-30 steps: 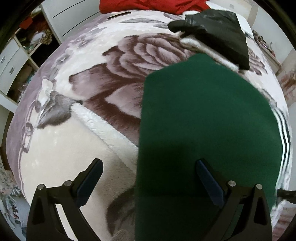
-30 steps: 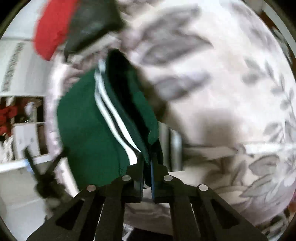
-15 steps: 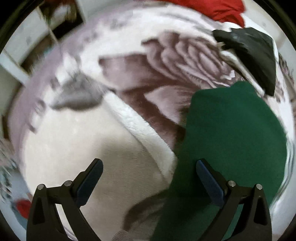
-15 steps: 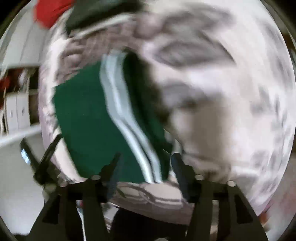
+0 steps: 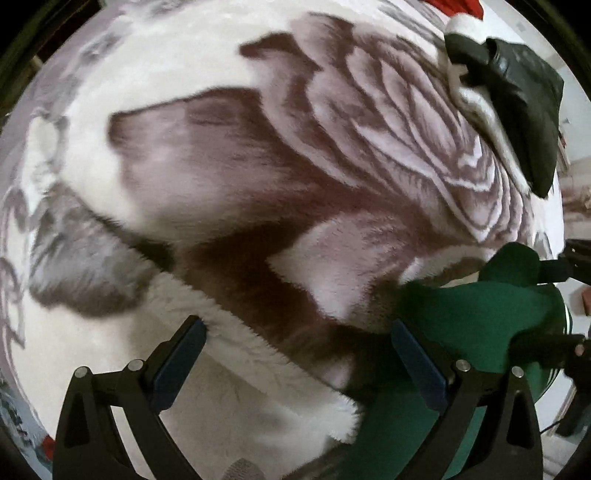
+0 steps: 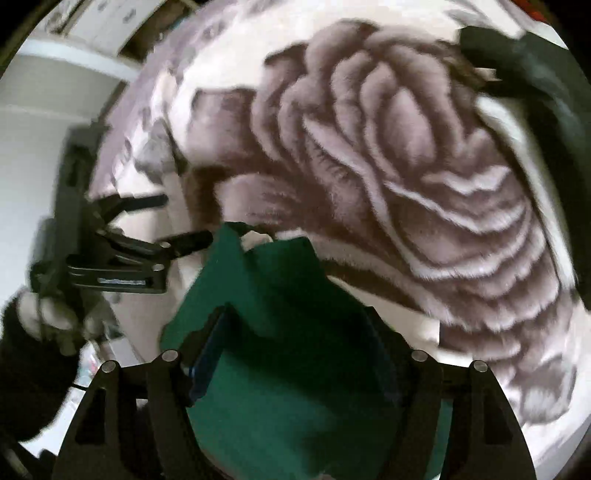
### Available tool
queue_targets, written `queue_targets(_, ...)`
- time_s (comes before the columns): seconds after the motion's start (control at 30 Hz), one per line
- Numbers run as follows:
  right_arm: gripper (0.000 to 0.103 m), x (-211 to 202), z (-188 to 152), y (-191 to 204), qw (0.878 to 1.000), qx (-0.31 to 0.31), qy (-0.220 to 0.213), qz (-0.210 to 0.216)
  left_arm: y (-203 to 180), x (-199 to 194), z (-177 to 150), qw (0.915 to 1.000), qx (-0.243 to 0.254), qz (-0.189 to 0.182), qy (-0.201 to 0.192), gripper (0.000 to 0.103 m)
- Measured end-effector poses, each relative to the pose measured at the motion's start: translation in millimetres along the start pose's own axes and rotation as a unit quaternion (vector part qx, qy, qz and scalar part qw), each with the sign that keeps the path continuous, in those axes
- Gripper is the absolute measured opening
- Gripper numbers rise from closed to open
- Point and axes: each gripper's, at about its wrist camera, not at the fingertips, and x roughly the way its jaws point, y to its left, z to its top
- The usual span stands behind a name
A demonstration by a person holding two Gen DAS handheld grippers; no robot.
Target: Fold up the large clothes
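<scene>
Left wrist view: left gripper (image 5: 295, 354) points down at a plush floral blanket (image 5: 229, 177), jaws spread wide, nothing between the pads. Bare blanket fills the gap between them. Its right finger (image 5: 417, 363) sits at the left edge of the green garment (image 5: 476, 314); whether the pad touches the cloth, cannot tell. Garment is bunched at lower right of this view, folded over itself, upper edge humped and uneven, one lobe sticking up near the right rim. A white fleecy hem of the blanket (image 5: 258, 354) runs diagonally from mid-left down to bottom centre, ending just beside the garment. Black garment (image 5: 524, 107) lies at upper right, well apart from the green one, with a red item (image 5: 461, 7) at the top rim beyond it. Wide open blanket to the left and above the green cloth, nothing lying on it.

Right wrist view: right gripper (image 6: 295, 350) tilted steeply down over the same green garment (image 6: 280, 302), jaws parted wide. Cloth lies between and under the fingers, pads not pressing it. Left finger's blue pad (image 6: 207, 354) stands clear against the green. Garment's far edge forms a peak at mid-frame with a small curled corner. Left gripper (image 6: 177, 221) shows at left, spread, its nearer fingertip just beside that peak, held by a hand (image 6: 55, 321). Black garment (image 6: 546, 81) at upper right, far from the green. Big rose print on the blanket between them is bare. Blanket edge and white furniture at upper left, blurred.
</scene>
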Motion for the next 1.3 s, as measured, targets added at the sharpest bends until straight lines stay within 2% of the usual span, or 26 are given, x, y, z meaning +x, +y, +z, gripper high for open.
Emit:
queue_targets(0.1, 0.072, 12.5, 8.5, 7.8, 1.0, -0.021, 0.013, 0.008, -3.7, 10.9, 3.9, 0.9999, 0.013, 0.009, 0.003, 0.103)
queue_targets(0.13, 0.062, 17.0, 10.3, 9.6, 1.0, -0.025, 0.013, 0.002, -2.8, 14.7, 5.5, 0.9999, 0.013, 0.008, 0.007, 0.103)
queue_targets(0.17, 0.057, 24.6, 11.3, 9.3, 1.0, -0.017, 0.026, 0.006, -1.4, 17.5, 6.2, 0.9999, 0.011, 0.007, 0.01, 0.103)
queue_targets(0.23, 0.044, 34.4, 12.2, 0.9, 0.998, 0.038, 0.04, 0.027, 0.9, 20.6, 7.1, 0.9999, 0.005, 0.002, 0.011, 0.103)
queue_targets(0.27, 0.041, 36.8, 10.0, -8.7, 0.994, 0.088, 0.043, 0.053, 1.3, 21.2, 7.4, 0.9999, 0.003, 0.0, 0.011, 0.103)
queue_targets(0.3, 0.039, 39.0, 5.2, -21.3, 0.984, 0.147, 0.046, 0.088, 1.8, 21.8, 7.9, 0.9999, 0.002, -0.003, 0.011, 0.103)
queue_targets(0.33, 0.038, 41.2, -2.4, -36.1, 0.968, 0.209, 0.05, 0.128, 3.2, 22.3, 8.4, 0.9999, 0.0, -0.007, 0.011, 0.103)
queue_targets(0.37, 0.038, 44.4, -10.3, -47.9, 0.95, 0.258, 0.054, 0.166, 5.0, 22.8, 8.8, 0.9999, -0.003, -0.011, 0.012, 0.103)
queue_targets(0.4, 0.038, 49.4, -20.6, -60.9, 0.925, 0.31, 0.061, 0.21, 7.6, 23.0, 9.2, 0.9998, -0.005, -0.014, 0.013, 0.103)
queue_targets(0.43, 0.038, 56.5, -29.3, -70.6, 0.904, 0.344, 0.07, 0.245, 9.3, 23.6, 10.8, 0.9997, -0.008, -0.017, 0.014, 0.103)
queue_targets(0.47, 0.038, 59.9, -32.6, -74.8, 0.897, 0.346, 0.078, 0.263, 10.5, 24.1, 12.2, 0.9997, -0.009, -0.019, 0.015, 0.103)
queue_targets(0.5, 0.038, 58.2, -30.4, -74.0, 0.904, 0.328, 0.08, 0.262, 11.5, 24.0, 14.3, 0.9996, -0.01, -0.021, 0.016, 0.103)
queue_targets(0.57, 0.043, 47.8, -17.5, -64.4, 0.931, 0.267, 0.083, 0.235, 17.8, 21.0, 21.8, 0.9995, -0.012, -0.025, 0.017, 0.103)
queue_targets(0.63, 0.052, 31.2, -2.7, -45.2, 0.961, 0.187, 0.085, 0.187, 28.8, 12.5, 26.7, 0.9993, -0.02, -0.03, 0.012, 0.103)
queue_targets(0.73, 0.058, 13.2, 13.2, -18.5, 0.987, 0.087, 0.064, 0.117, 37.4, 4.5, 28.6, 0.9989, -0.034, -0.031, 0.005, 0.103)
queue_targets(0.83, 0.062, 19.1, 26.3, 3.8, 0.995, 0.003, 0.071, 0.069, 45.4, -1.1, 25.9, 0.999, -0.041, -0.018, -0.003, 0.103)
queue_targets(0.93, 0.061, 43.1, 30.2, 15.3, 0.994, -0.055, 0.093, 0.028, 56.4, -6.4, 16.7, 0.999, -0.044, 0.002, -0.007, 0.103)
queue_targets(0.97, 0.058, 49.7, 31.5, 14.5, 0.994, -0.046, 0.093, 0.032, 61.3, -5.8, 15.5, 0.9989, -0.046, 0.003, -0.005, 0.103)
queue_targets(1.0, 0.044, 54.1, 32.2, 9.0, 0.994, -0.012, 0.099, 0.052, 69.4, -5.3, 11.9, 0.9987, -0.05, 0.002, -0.003, 0.103)
queue_targets(1.03, 0.038, 60.6, 30.9, -5.5, 0.985, 0.068, 0.12, 0.1, 73.3, -5.2, 11.4, 0.9986, -0.053, 0.0, -0.003, 0.103)
queue_targets(1.07, 0.036, 63.8, 28.7, -15.9, 0.976, 0.114, 0.13, 0.134, 77.7, -5.8, 11.1, 0.9984, -0.056, -0.001, -0.003, 0.103)
queue_targets(1.13, 0.033, 64.9, 13.0, -43.8, 0.93, 0.243, 0.14, 0.237, 86.2, -8.3, 10.2, 0.9981, -0.06, -0.008, -0.006, 0.103)
queue_targets(1.17, 0.032, 64.7, 1.1, -56.1, 0.9, 0.294, 0.138, 0.29, 89.6, -9.4, 10.2, 0.998, -0.062, -0.011, -0.007, 0.103)
queue_targets(1.23, 0.03, 67.7, -20.6, -77.6, 0.851, 0.366, 0.121, 0.355, 96.4, -10.9, 11.0, 0.9978, -0.064, -0.012, -0.01, 0.103)
queue_targets(1.3, 0.029, 85.9, -45.1, -101.4, 0.817, 0.423, 0.11, 0.376, 103.0, -10.6, 11.3, 0.9979, -0.064, -0.007, -0.008, 0.103)
